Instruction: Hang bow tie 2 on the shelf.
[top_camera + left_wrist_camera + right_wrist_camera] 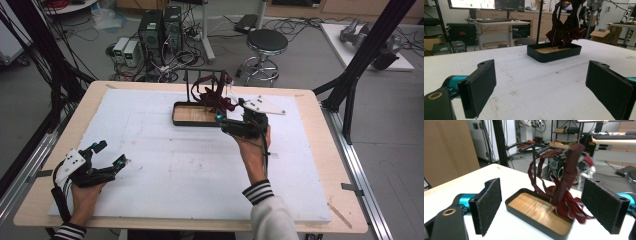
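Our right gripper (223, 121) sits just beside the near right corner of the black tray (176, 114), jaws wide with nothing between the pads; in the right gripper view the dark red straps (564, 195) show in the gap but farther off, clear of both pads. The straps hang from the black rack (534, 146) above the tray, lower ends piled on the tray's wooden floor at its right end. Left gripper (111, 156) rests low over the white mat (165, 165) at the near left of the desk (320, 150), jaws wide and empty, well apart from the tray. Our read is that the straps have been hung and released, and the right hand needs to clear out. Risks from here: the straps look loosely draped, one wide band over the bar and thin loops beside it, so a jaw or the trailing cable that clips a loop on the way back could pull the lot off the rack. The rack is thin and the tray looks light, so a bump on that corner could shift or tip it. The strap ends look blurred in the right gripper view, maybe swinging, so a slip off the bar is possible.
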Motion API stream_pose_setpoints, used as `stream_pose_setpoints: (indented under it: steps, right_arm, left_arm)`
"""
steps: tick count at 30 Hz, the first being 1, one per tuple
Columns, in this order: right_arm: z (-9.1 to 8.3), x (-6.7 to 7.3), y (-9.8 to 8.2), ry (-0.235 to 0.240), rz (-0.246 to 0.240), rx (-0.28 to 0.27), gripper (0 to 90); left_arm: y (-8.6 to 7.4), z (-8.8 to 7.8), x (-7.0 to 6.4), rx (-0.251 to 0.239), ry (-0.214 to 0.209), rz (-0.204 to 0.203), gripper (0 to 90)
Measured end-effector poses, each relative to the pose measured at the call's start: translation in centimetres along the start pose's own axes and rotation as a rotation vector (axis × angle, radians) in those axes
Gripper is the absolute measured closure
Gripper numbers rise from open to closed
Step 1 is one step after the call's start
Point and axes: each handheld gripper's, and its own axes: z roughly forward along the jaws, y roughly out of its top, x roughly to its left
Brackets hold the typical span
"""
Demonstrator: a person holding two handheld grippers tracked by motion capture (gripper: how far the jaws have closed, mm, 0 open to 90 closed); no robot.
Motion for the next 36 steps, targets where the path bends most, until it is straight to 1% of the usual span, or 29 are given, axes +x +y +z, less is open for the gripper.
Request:
stream_pose_setpoints:
  steps: [2, 5, 8, 9, 12, 14, 16, 17, 19, 20, 23, 26, 27, 29, 30, 32, 33, 36]
  right_arm:
    - [-1.7, -0.3, -0.7, -0.019, -0.019, -0.013, 15.4]
    - [-4.1, -0.6, -2.1, -0.027, -0.004, -0.034, 15.4]
    - [-6.3, -0.9, -3.9, -0.048, -0.034, -0.059, 15.2]
    - [-6.9, -0.9, -4.5, -0.046, -0.027, -0.066, 14.6]
    - [-8.6, -1.3, -6.7, -0.050, -0.006, -0.094, 12.9]
    - [-9.4, -1.5, -8.0, -0.064, -0.013, -0.119, 12.4]
    - [-10.0, -1.8, -9.2, -0.068, -0.014, -0.139, 12.0]
    - [-10.3, -1.9, -9.7, -0.072, -0.003, -0.146, 11.8]
    - [-10.7, -2.1, -10.5, -0.080, -0.008, -0.162, 11.7]
    - [-10.9, -2.2, -10.8, -0.085, -0.006, -0.160, 11.5]
    - [-11.1, -2.1, -11.7, -0.094, -0.024, -0.161, 11.2]
    - [-11.1, -1.8, -12.5, -0.096, -0.034, -0.165, 10.7]
    - [-11.1, -1.8, -12.8, -0.096, -0.033, -0.174, 10.7]
    - [-11.1, -1.7, -13.1, -0.100, -0.031, -0.171, 10.7]
    - [-11.0, -1.7, -13.7, -0.129, -0.034, -0.172, 10.7]
    - [-10.9, -1.8, -14.3, -0.140, -0.036, -0.180, 10.7]
    - [-10.9, -1.8, -14.3, -0.140, -0.036, -0.180, 10.7]
    - [-10.5, -2.1, -15.0, -0.134, -0.019, -0.169, 10.7]
  left_arm:
    - [0.0, 0.0, 0.0, 0.000, 0.000, 0.001, 10.0]
    - [0.0, 0.0, 0.0, -0.001, -0.001, 0.006, 10.0]
    - [0.0, -0.1, -0.1, -0.006, 0.000, 0.010, 10.0]
    - [0.0, -0.1, -0.1, -0.007, 0.000, 0.010, 10.1]
    - [0.0, -0.1, -0.1, -0.012, 0.002, 0.010, 10.1]
    - [0.0, -0.2, -0.1, -0.012, 0.001, 0.015, 10.1]
    - [-0.1, -0.2, -0.1, -0.018, 0.003, 0.019, 10.1]
    - [-0.1, -0.2, -0.2, -0.019, 0.003, 0.020, 10.0]
    - [-0.1, -0.2, -0.1, -0.019, 0.003, 0.019, 10.0]
    - [-0.1, -0.2, -0.1, -0.019, 0.002, 0.016, 10.0]
    - [-0.1, -0.2, -0.1, -0.020, 0.000, 0.011, 10.1]
    - [-0.1, -0.2, -0.1, -0.020, 0.001, 0.017, 10.1]
    - [-0.1, -0.2, -0.1, -0.020, 0.001, 0.017, 10.0]
    - [-0.1, -0.2, -0.1, -0.019, -0.001, 0.018, 10.1]
    - [-0.1, -0.2, -0.1, -0.018, 0.000, 0.017, 10.0]
    - [0.0, -0.2, -0.1, -0.018, -0.001, 0.012, 10.0]
    - [0.0, -0.2, -0.1, -0.016, -0.001, 0.012, 10.0]
    - [0.0, -0.2, -0.1, -0.015, -0.001, 0.013, 10.0]
